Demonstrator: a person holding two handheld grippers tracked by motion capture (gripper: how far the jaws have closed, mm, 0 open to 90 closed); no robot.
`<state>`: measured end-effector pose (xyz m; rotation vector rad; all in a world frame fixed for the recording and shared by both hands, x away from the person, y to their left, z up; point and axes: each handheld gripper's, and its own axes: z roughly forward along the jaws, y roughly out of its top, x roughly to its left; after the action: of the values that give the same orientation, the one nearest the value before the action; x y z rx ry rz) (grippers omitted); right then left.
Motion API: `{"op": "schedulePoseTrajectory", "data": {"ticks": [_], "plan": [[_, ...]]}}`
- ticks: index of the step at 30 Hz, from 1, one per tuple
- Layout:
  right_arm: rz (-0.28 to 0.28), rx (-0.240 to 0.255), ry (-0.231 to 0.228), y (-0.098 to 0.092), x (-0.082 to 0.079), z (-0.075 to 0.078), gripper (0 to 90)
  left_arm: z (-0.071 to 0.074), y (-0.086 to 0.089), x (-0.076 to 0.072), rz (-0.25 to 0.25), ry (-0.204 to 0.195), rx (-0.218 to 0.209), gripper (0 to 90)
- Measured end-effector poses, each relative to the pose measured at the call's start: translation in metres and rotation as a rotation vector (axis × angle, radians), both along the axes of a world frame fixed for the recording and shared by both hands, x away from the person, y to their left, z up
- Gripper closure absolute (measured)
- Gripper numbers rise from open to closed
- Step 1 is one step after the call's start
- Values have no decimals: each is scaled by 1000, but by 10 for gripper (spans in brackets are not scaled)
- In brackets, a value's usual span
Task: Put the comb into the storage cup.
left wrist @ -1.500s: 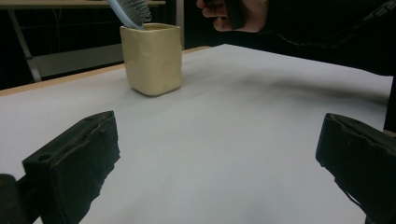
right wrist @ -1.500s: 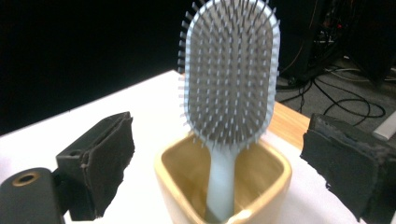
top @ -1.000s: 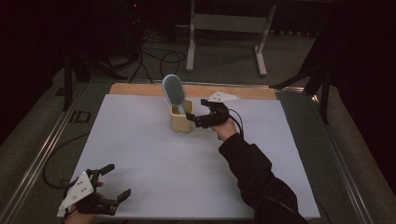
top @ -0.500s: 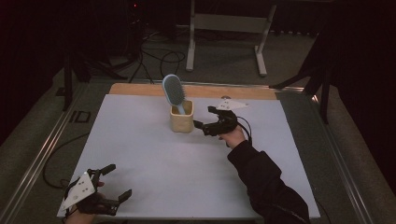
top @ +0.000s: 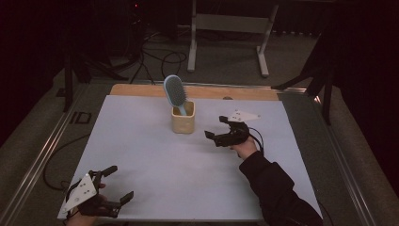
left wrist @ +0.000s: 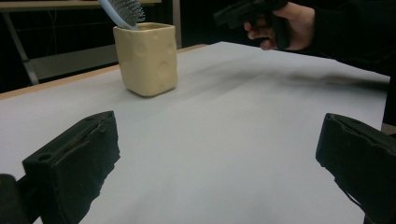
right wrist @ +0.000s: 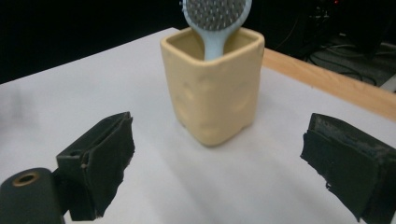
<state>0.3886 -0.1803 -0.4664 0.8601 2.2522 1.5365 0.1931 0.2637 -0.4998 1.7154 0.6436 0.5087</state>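
Right gripper view: cup (right wrist: pixel 214 95) holding hairbrush (right wrist: pixel 215 18) stands beyond, between spread, empty jaws.

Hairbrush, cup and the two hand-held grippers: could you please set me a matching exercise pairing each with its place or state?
Things:
1. hairbrush
2. cup
3. left hand-held gripper
4. right hand-held gripper

Places or states:
A. open, at the near left corner of the table
B. stands handle-down, bristle head up
C. open, just right of the cup, apart from it
D. yellow, upright on the white surface near the far edge

Pairs: 1-B, 2-D, 3-A, 4-C
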Motion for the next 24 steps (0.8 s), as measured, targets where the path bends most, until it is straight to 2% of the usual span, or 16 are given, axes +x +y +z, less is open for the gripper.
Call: {"op": "schedulePoseTrajectory", "data": {"ticks": [3, 6, 14, 24], "plan": [[2, 2, 10, -6, -7, -5, 85, 0, 0, 0, -2, 0, 0, 0], [-1, -21, 12, -13, -12, -10, 85, 0, -1, 1, -1, 3, -2, 0], [-12, 1, 32, -33, -33, -18, 85, 0, -2, 1, -3, 0, -1, 0], [-20, -13, 53, -53, -62, -28, 85, 0, -1, 2, 0, 2, 0, 0]]}}
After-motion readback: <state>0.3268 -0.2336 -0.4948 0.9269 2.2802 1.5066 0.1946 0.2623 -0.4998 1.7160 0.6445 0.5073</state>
